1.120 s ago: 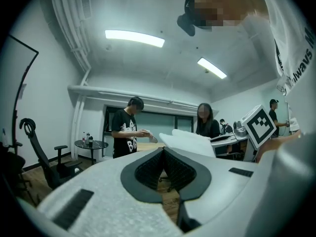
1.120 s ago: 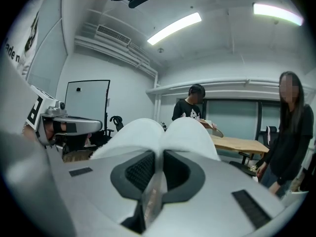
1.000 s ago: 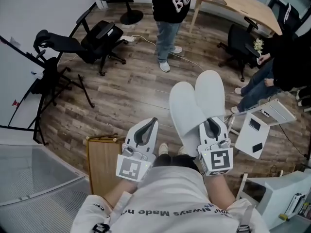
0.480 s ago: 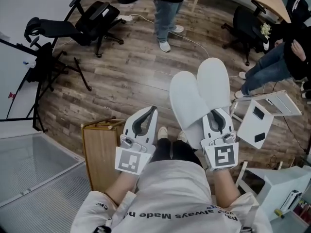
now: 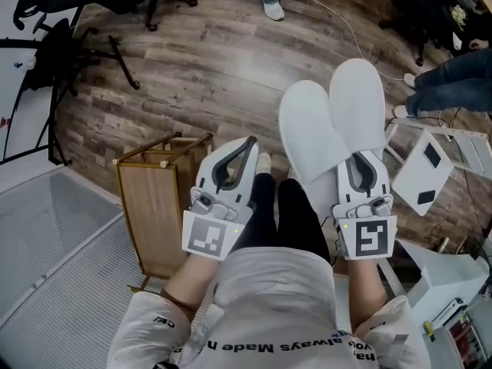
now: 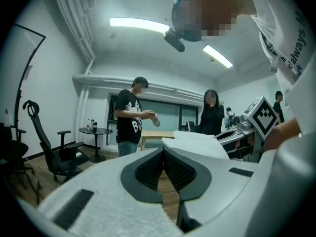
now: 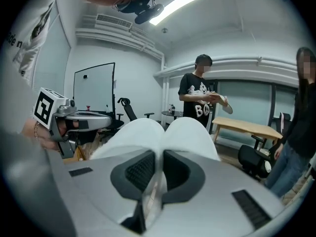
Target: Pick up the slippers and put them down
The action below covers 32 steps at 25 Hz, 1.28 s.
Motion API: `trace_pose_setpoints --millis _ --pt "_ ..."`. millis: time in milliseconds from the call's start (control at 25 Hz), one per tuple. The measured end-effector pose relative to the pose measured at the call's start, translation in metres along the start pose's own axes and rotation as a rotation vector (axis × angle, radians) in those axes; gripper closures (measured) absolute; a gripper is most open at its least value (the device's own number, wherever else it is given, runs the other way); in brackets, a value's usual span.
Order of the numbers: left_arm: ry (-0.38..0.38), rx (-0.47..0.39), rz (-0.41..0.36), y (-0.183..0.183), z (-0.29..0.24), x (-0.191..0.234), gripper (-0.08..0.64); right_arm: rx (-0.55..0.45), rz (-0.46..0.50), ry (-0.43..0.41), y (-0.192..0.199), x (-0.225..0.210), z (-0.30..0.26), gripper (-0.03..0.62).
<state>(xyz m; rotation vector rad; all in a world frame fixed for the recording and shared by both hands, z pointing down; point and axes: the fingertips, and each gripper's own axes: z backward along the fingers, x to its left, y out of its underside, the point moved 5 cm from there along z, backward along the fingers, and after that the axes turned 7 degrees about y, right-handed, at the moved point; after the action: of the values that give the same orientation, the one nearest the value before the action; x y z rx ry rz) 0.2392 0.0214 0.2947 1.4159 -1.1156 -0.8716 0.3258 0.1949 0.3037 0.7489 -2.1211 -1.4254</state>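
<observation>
As my R gripper (image 5: 364,162) pinches both white slippers (image 5: 330,118), toes toward 12; L gripper (image 5: 244,146) at its 9, jaws together, empty.

From here, the camera wearer's white shirt (image 5: 269,302) shows upside-down print of which "always Made" can be read, and the black T-shirt (image 7: 194,94) on the person standing across the room bears big white letters "BO".
</observation>
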Motion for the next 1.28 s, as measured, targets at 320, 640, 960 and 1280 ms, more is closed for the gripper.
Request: trace_pose_setpoints --millis 320,640,960,1280 --pt "-0.031 0.049 0.03 0.098 -0.009 0.02 0.548 0.05 0.03 -0.056 0.088 0.019 -0.053 0.557" --pt "-0.052 0.097 0.028 0.2 -0.027 0.037 0.548 0.104 0.062 -0.095 0.177 0.033 -0.104 0.557" --pt "-0.005 0.128 0.046 0.307 -0.046 0.045 0.548 0.144 0.111 -0.121 0.276 0.044 -0.145 0.558" --pt "0.084 0.133 0.017 0.396 -0.07 0.051 0.548 0.145 0.145 -0.153 0.368 0.049 -0.184 0.557"
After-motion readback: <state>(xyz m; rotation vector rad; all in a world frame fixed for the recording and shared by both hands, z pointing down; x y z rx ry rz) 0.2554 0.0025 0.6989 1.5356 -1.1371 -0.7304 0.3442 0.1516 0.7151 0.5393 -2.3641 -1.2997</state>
